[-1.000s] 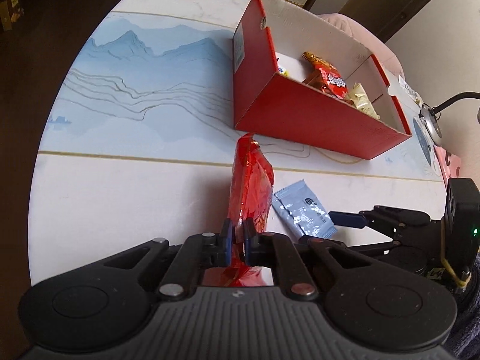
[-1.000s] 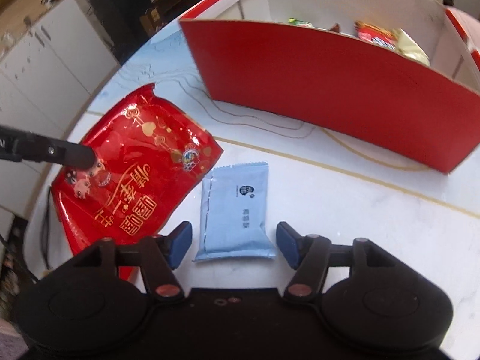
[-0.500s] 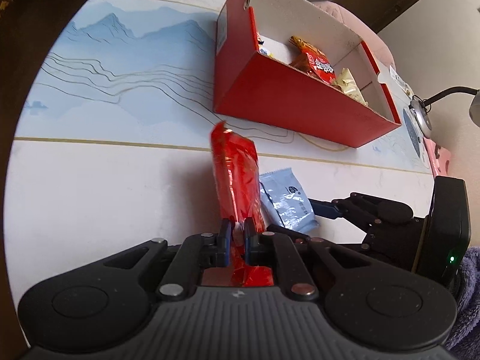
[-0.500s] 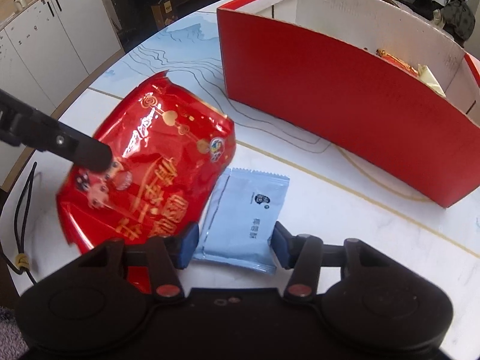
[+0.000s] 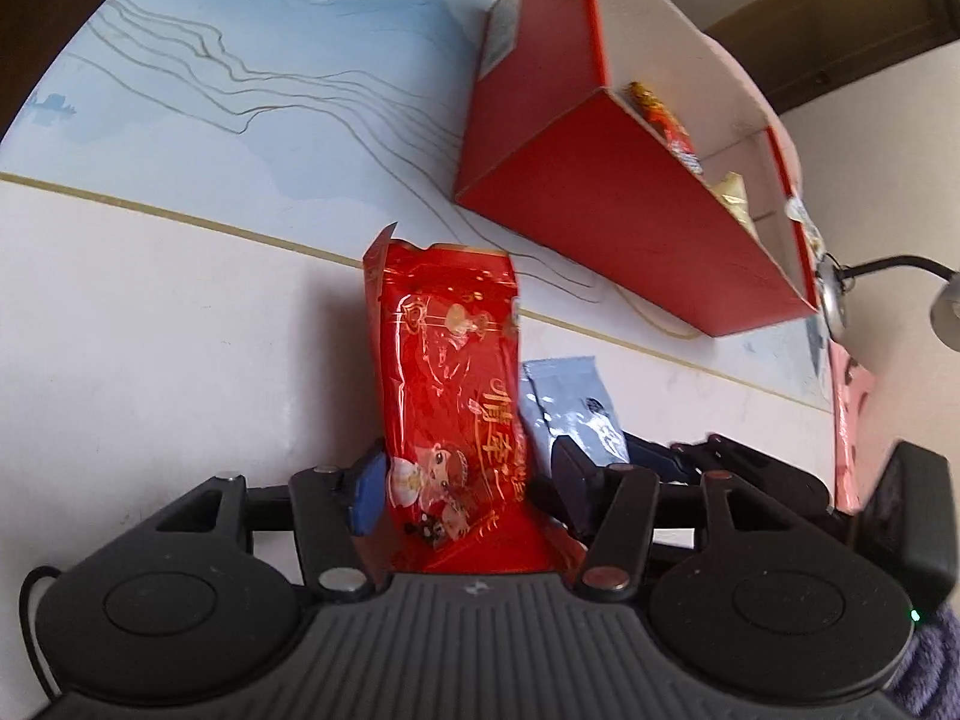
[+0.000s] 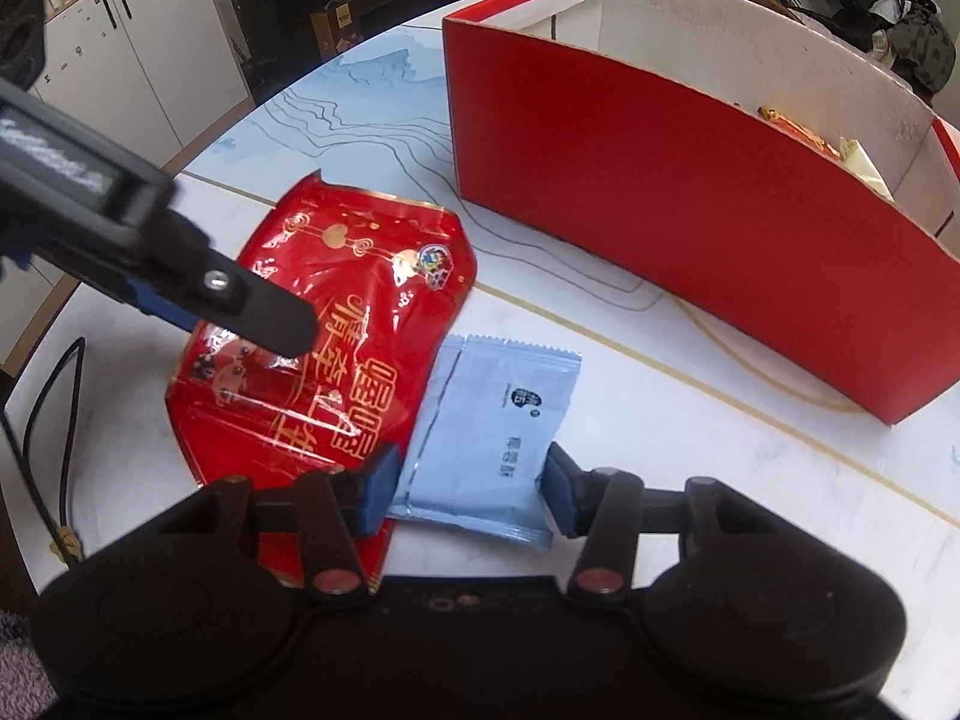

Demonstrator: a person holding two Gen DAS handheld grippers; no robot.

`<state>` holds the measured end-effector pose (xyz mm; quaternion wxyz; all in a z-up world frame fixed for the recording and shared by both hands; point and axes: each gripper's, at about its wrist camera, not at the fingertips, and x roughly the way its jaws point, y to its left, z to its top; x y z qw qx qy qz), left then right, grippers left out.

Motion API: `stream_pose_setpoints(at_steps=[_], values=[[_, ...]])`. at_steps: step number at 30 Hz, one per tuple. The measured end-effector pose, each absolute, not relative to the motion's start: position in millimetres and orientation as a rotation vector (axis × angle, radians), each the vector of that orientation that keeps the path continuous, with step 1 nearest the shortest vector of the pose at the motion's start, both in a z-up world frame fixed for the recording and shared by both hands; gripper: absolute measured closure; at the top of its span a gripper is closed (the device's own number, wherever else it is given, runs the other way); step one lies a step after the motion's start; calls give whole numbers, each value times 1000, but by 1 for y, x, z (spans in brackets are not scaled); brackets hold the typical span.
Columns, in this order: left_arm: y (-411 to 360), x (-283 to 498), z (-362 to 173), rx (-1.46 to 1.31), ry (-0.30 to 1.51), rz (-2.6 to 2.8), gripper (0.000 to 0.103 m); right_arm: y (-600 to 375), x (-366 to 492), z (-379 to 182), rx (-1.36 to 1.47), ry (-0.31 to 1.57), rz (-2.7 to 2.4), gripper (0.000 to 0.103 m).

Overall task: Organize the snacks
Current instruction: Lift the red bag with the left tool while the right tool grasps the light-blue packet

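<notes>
A shiny red snack bag (image 5: 456, 384) lies flat on the table between the fingers of my left gripper (image 5: 468, 480), which is open around it; the bag also shows in the right wrist view (image 6: 336, 348). A pale blue packet (image 6: 498, 426) lies beside the red bag, partly tucked under its edge, and it also shows in the left wrist view (image 5: 570, 408). My right gripper (image 6: 468, 486) is open, its fingers on either side of the blue packet's near end. A red cardboard box (image 6: 690, 192) with several snacks inside stands beyond.
The box (image 5: 600, 198) has a white inside with dividers. The round table (image 5: 180, 330) has a blue mountain print and a gold line. A desk lamp (image 5: 840, 294) stands at the right edge. White cabinets (image 6: 120, 72) are off the table's left.
My left gripper has opened and let go of the red bag, which has dropped from on edge to flat on the table. My right gripper has moved closer around the blue packet.
</notes>
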<state>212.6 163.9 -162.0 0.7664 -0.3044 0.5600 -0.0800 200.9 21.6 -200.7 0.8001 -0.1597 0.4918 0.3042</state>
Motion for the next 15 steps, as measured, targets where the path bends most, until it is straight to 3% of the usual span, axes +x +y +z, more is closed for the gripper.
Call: stream_pose_setpoints(at_steps=[4, 8, 15], values=[[159, 218, -171, -679, 1225, -162, 49, 21, 201, -201, -343, 1054, 655, 53], [149, 221, -172, -622, 1239, -132, 69, 20, 202, -201, -341, 1055, 657, 54], [145, 217, -161, -602, 1202, -113, 86, 12, 205, -199, -285, 1060, 643, 58]])
